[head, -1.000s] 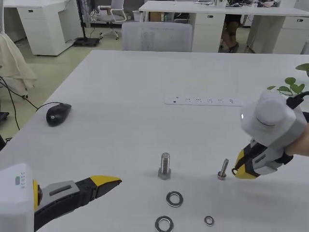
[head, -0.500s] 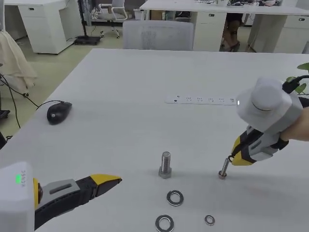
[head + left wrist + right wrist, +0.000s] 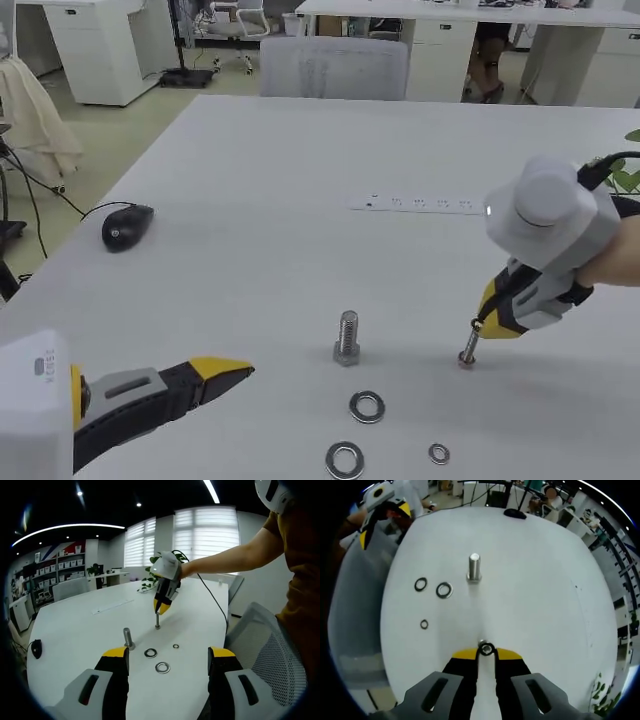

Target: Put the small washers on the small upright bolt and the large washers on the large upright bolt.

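The left gripper (image 3: 225,372), left of the large bolt (image 3: 347,338), has its jaws spread wide and empty. In front of the large bolt, two large washers (image 3: 367,406) and a loose small washer (image 3: 439,453) lie on the table (image 3: 250,230). To the right of the large bolt stands the small bolt (image 3: 468,347). At its tip, the right gripper (image 3: 482,325) pinches a held small washer (image 3: 486,648).

Black mouse (image 3: 127,224) lies left on the table (image 3: 260,200); power strip (image 3: 420,204) farther back.
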{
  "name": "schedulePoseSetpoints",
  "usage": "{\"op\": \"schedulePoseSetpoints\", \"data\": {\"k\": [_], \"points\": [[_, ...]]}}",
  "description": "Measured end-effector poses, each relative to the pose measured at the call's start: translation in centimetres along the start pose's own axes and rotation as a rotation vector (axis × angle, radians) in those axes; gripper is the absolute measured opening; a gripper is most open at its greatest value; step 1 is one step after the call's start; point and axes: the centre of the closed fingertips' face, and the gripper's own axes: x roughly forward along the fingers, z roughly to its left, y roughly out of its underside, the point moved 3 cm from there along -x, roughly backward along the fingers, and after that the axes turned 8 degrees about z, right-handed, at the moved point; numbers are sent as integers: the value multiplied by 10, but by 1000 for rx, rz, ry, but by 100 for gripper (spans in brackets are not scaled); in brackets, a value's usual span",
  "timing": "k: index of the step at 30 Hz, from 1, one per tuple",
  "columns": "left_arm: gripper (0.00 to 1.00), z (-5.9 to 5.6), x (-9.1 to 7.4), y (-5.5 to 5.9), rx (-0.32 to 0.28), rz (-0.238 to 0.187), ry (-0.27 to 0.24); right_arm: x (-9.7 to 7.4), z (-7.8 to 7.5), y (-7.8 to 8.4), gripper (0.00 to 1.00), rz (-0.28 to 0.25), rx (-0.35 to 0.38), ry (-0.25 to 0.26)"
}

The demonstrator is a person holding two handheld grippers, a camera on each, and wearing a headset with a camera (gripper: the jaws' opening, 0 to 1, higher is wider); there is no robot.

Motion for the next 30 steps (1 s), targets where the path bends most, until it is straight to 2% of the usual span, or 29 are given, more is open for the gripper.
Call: {"op": "schedulePoseSetpoints", "data": {"k": [16,30], "points": [[62,0,-3,4,-11,3,-7,23,0,6,13,31,-5,-22],[62,3,-3,7,-20,7,-8,42,4,6,13,36,8,-42]]}}
